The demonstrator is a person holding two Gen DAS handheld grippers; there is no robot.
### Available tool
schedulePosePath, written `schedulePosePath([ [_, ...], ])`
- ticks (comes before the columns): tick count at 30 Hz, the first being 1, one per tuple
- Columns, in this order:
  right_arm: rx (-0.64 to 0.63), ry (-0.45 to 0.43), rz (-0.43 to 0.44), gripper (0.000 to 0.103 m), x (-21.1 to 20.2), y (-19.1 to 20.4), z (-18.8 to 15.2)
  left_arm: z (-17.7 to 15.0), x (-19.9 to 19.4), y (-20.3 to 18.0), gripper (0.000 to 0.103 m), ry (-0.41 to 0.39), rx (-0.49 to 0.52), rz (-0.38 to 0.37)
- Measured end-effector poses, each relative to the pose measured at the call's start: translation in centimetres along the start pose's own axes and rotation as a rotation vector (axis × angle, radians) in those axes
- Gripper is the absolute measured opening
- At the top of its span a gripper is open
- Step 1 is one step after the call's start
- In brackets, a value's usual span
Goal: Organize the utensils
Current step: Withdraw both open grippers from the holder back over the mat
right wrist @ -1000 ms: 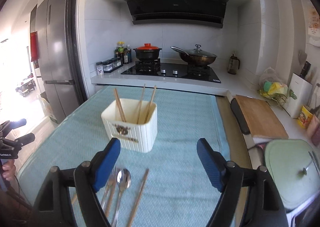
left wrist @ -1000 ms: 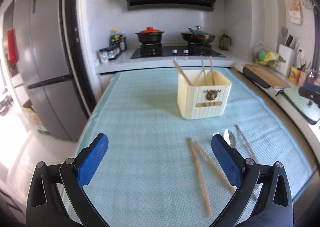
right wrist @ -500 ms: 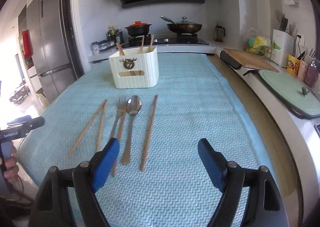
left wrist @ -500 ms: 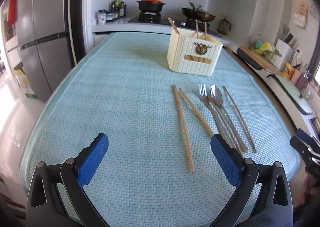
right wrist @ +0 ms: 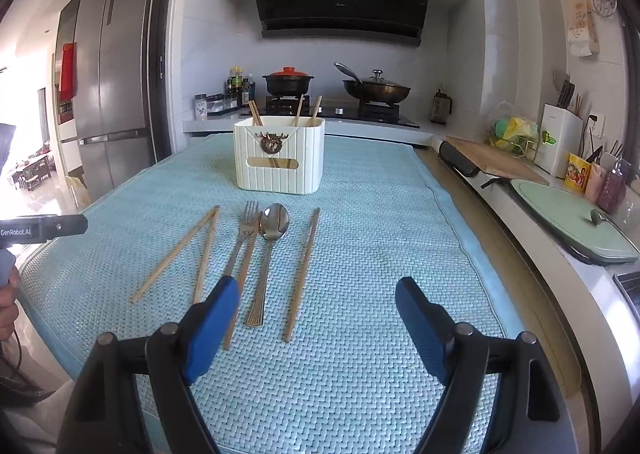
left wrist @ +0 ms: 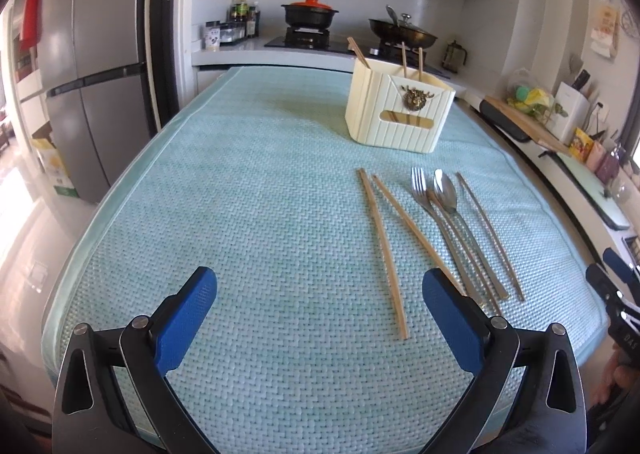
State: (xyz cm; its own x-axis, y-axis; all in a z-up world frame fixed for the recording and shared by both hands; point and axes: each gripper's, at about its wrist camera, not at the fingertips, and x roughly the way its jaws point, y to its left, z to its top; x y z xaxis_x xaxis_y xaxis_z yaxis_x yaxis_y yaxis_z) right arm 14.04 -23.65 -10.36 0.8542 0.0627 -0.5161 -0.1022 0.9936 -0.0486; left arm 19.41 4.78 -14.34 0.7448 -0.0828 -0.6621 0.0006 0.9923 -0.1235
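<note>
1. Your left gripper (left wrist: 318, 310) has dropped low over the near edge of the teal woven mat (left wrist: 248, 214); tongs wide, nothing between the blue pads (left wrist: 182, 314).
2. Your right gripper (right wrist: 316, 318) has come down too; tongs wide and empty, left pad (right wrist: 210, 328) overlapping the handle ends of the cutlery in view, contact can't be told.
3. Change since a second ago: both wrist views tipped from the stove wall down to the mat, so the loose utensils now sit right ahead of the tongs. Reads as approach done, pick not yet started.
4. Right view, just past the pads: single wooden chopstick (right wrist: 302, 272) at 12 o'clock, steel spoon (right wrist: 270, 250) and steel fork (right wrist: 242, 238) at 11, side by side, with another chopstick lying against the fork.
5. Two more wooden chopsticks (right wrist: 180, 254) at 10 o'clock, far tips meeting, near ends splayed.
6. Left view: the same set lies at 1 to 2 o'clock, nearest chopstick end (left wrist: 400, 328) between the pads.
7. Farther, 12 o'clock in right view: cream ribbed utensil holder with a brass deer-head badge (right wrist: 280, 158), upright, three chopsticks already inside.
8. Judgement: holder partly filled; six loose pieces left to move.
</note>
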Motion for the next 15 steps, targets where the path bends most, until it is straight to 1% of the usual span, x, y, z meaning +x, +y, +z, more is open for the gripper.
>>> schedulePosePath([
  [7, 0.052, 0.025, -0.019, 0.082, 1.8, -1.2, -0.3, 0.1, 2.1, -0.7, 0.102, 0.025, 0.015, 0.017],
  [8, 0.053, 0.028, -0.022, 0.078, 2.0, -1.3, -0.3, 0.1, 2.3, -0.7, 0.102, 0.029, 0.013, 0.015],
  [9, 0.055, 0.033, -0.024, 0.071, 2.2, -1.3, -0.4, 0.1, 2.4, -0.8, 0.102, 0.030, 0.013, 0.013],
  [11, 0.060, 0.046, -0.023, 0.064, 2.5, -1.5, -0.5, 0.2, 2.6, -1.0, 0.102, 0.031, 0.020, 0.013],
  [13, 0.071, 0.057, -0.024, 0.062, 2.8, -1.6, -0.7, 0.2, 2.9, -1.2, 0.102, 0.036, 0.032, 0.021],
  [14, 0.075, 0.061, -0.026, 0.058, 2.9, -1.7, -0.8, 0.3, 3.0, -1.3, 0.102, 0.038, 0.038, 0.024],
  [15, 0.079, 0.066, -0.026, 0.057, 3.0, -1.7, -0.9, 0.3, 3.1, -1.4, 0.102, 0.038, 0.042, 0.026],
])
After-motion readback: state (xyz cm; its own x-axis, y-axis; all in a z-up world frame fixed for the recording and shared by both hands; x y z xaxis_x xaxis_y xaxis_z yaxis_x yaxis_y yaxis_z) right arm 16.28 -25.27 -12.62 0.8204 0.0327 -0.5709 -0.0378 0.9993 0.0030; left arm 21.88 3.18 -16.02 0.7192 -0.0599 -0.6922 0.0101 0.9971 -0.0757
